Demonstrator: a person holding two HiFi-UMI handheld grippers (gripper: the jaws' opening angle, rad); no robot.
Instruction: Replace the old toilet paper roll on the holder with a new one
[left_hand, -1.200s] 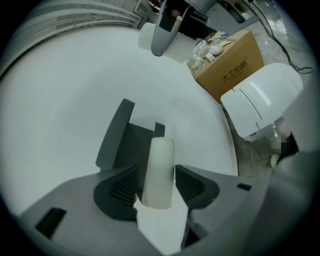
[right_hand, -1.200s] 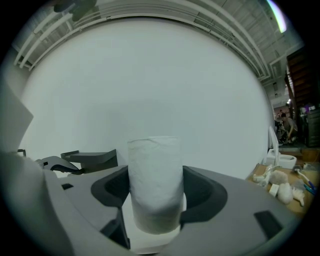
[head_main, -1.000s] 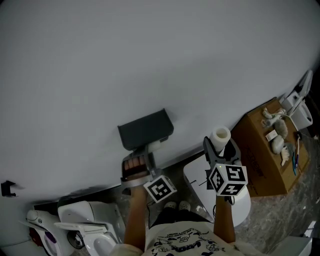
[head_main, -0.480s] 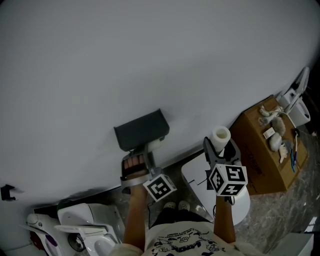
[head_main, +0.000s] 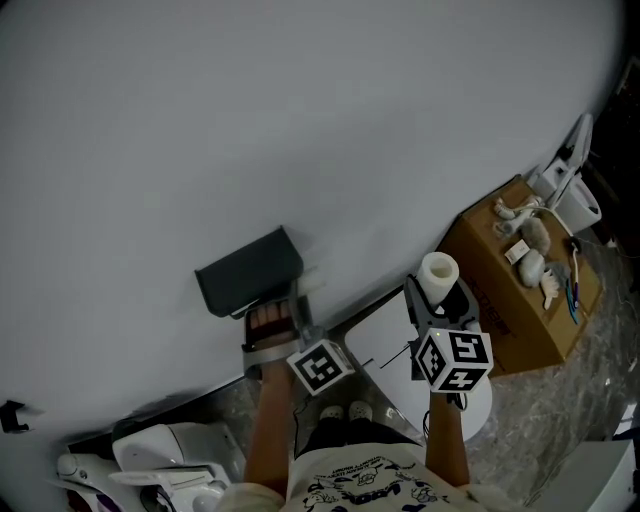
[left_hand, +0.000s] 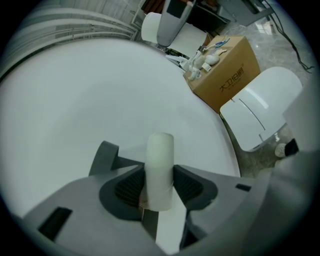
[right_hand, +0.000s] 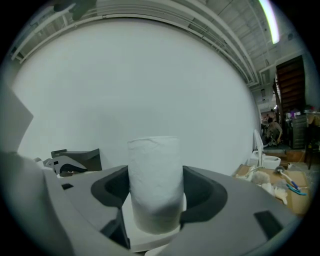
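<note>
Showing Chinese characters, cardboard box (left_hand: 225, 80) sits beside toilet (left_hand: 260, 110).

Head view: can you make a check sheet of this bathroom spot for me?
Surface: grey stone floor, partly seen.
Job's things: dark holder on the wall; old roll and new roll both off it.
Clutter: box with small bits on top.
Grippers: left gripper shut on the old roll, its jaws have just been closing; right gripper shut on the new roll.
Cables: thin blue strands on the box, maybe wires.
Surroundings: white wall, toilet.
</note>
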